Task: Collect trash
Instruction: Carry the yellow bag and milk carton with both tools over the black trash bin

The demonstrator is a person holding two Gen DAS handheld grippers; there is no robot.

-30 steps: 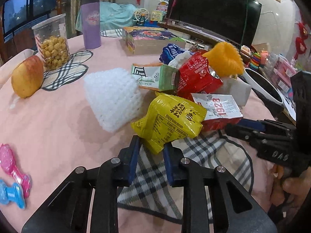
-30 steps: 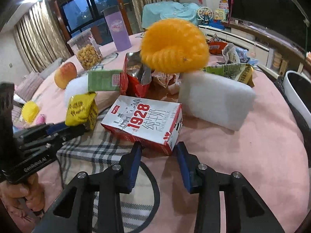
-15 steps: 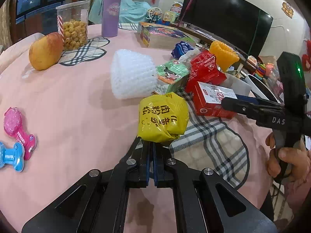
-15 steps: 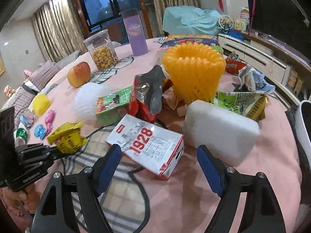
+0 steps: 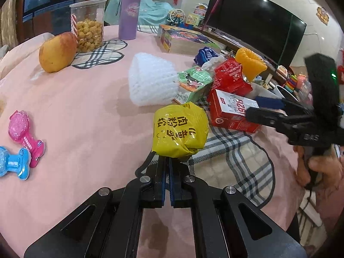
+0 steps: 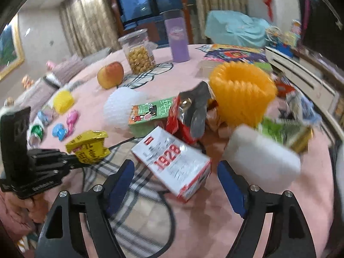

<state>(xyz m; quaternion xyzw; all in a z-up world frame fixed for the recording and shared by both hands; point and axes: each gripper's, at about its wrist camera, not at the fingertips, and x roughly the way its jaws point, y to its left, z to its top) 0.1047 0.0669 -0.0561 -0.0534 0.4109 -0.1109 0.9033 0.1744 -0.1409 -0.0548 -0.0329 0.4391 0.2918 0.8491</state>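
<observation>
My left gripper (image 5: 167, 161) is shut on the edge of a yellow snack wrapper (image 5: 180, 130) and holds it above the plaid mat; it also shows in the right wrist view (image 6: 89, 148). My right gripper (image 6: 176, 172) is wide open, its jaws either side of a red-and-white "1928" milk carton (image 6: 174, 161), which lies on the table (image 5: 86, 116); the carton also shows in the left wrist view (image 5: 231, 111). Behind it lie a red foil bag (image 6: 189, 116), a green carton (image 6: 148, 114), an orange foam net (image 6: 243, 94), a white foam block (image 6: 262, 157) and a white foam net (image 5: 152, 81).
An apple (image 5: 57, 51), a popcorn jar (image 5: 88, 25), a purple tumbler (image 5: 129, 13) and a book box (image 5: 182, 40) stand at the back. Pink and blue toys (image 5: 19, 142) lie at the left. A white bin rim (image 5: 283, 91) stands off the right edge.
My left gripper shut on the yellow wrapper and lifted it back from the pile. My right gripper opened wide and drew back a little from the 1928 carton.
</observation>
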